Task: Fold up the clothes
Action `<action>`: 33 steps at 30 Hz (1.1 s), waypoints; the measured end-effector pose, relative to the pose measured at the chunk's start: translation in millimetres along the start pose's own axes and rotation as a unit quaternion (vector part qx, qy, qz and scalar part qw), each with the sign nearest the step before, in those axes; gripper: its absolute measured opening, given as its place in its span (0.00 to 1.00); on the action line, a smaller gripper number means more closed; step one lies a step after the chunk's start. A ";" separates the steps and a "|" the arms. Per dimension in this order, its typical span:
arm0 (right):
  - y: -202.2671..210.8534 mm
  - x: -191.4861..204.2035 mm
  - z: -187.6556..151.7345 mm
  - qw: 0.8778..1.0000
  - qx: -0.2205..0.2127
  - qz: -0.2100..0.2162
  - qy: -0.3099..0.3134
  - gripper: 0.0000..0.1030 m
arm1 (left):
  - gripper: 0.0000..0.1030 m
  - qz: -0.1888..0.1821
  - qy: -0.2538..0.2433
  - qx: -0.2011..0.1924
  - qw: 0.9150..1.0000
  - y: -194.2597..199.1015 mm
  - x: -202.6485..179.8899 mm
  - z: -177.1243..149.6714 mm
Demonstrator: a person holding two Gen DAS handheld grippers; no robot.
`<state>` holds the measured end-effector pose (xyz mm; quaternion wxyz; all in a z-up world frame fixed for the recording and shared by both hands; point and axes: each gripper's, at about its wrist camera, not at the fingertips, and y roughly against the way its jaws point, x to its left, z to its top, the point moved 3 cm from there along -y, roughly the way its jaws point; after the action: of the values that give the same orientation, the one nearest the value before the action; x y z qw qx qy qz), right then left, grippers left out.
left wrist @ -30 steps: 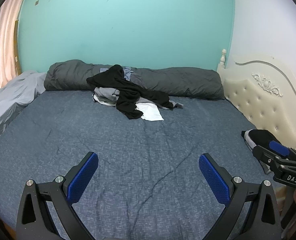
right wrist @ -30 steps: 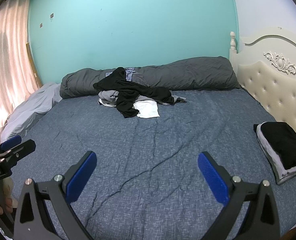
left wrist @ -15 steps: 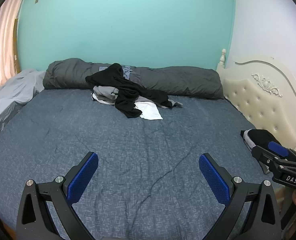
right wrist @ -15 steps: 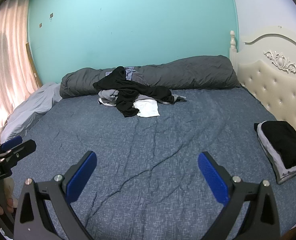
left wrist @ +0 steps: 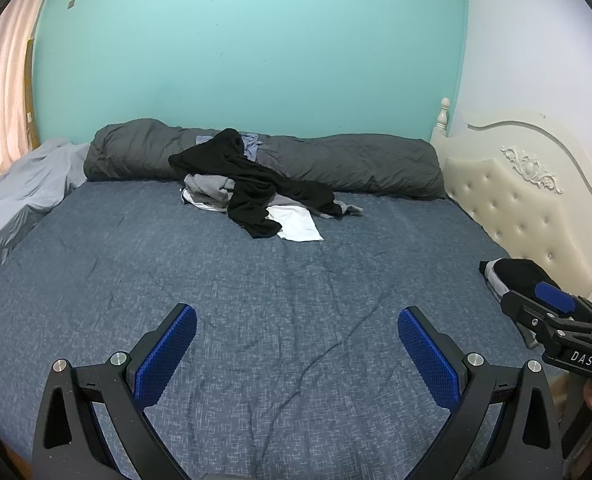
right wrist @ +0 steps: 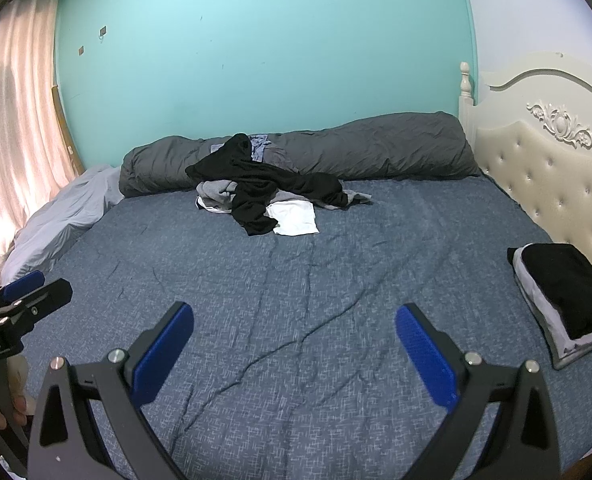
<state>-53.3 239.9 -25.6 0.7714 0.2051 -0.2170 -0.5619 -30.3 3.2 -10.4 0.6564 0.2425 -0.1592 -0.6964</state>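
Pale grey sheet [left wrist: 19,188] bunched at bed's left edge; left gripper [left wrist: 296,356] hovers over the blue bedspread [left wrist: 255,280], jaws spread wide, nothing between them. Unfolded clothes pile [left wrist: 255,192], black, grey and white, lies mid-far on the bed against the rolled dark grey duvet [left wrist: 356,166], well apart from both grippers. Right gripper [right wrist: 296,354] likewise spread and empty; folded stack [right wrist: 564,296] sits at right beside the cream headboard [right wrist: 548,176].
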 end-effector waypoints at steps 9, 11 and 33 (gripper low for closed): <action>1.8 -1.6 1.5 1.000 -0.002 -0.001 0.001 0.99 | 1.00 -0.011 -0.006 0.000 1.000 0.6 -2.4 2.0; 1.9 -2.3 2.1 1.000 -0.002 -0.001 0.001 0.99 | 1.00 -0.012 -0.007 0.000 1.000 0.5 -2.5 1.3; -1.2 -2.0 3.0 1.000 0.000 0.001 0.003 0.99 | 1.00 -0.021 -0.008 -0.001 1.000 -5.0 -0.9 4.9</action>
<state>-56.4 241.3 -24.0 0.7724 0.2067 -0.2151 -0.5608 -37.2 4.1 -8.9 0.6403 0.2400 -0.1588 -0.7121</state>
